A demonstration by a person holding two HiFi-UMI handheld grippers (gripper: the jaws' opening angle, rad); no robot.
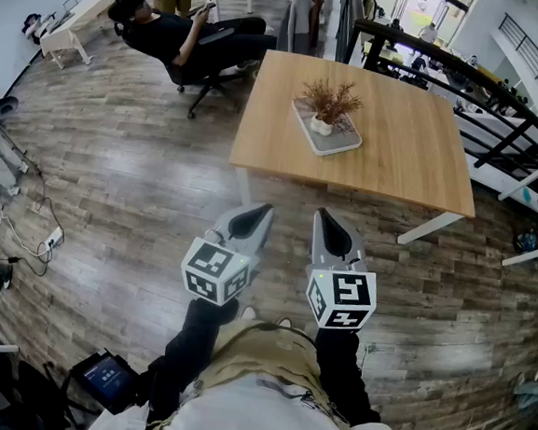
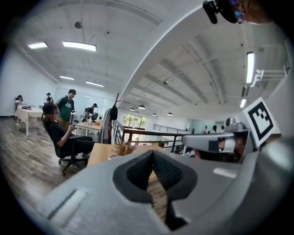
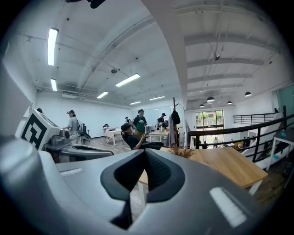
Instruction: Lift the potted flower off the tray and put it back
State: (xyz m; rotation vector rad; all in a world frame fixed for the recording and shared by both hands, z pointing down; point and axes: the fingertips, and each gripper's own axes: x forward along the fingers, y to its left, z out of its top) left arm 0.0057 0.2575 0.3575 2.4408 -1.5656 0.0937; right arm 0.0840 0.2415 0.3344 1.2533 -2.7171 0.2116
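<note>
A potted flower (image 1: 327, 105) with dry brown sprigs in a small white pot stands on a grey tray (image 1: 339, 142) on the wooden table (image 1: 401, 146). My left gripper (image 1: 260, 212) and right gripper (image 1: 327, 220) hang side by side over the floor, well short of the table's near edge. Both are shut with nothing between the jaws. In the left gripper view the flower (image 2: 123, 148) shows far off beyond the closed tips of the left gripper (image 2: 153, 154). In the right gripper view the flower (image 3: 182, 152) sits to the right of the closed right gripper (image 3: 144, 152).
A person (image 1: 177, 31) reclines in an office chair left of the table. A black railing (image 1: 468, 82) runs behind and to the right of it. Cables and stands (image 1: 8, 205) lie at the left. A dark device (image 1: 105, 379) lies by my feet.
</note>
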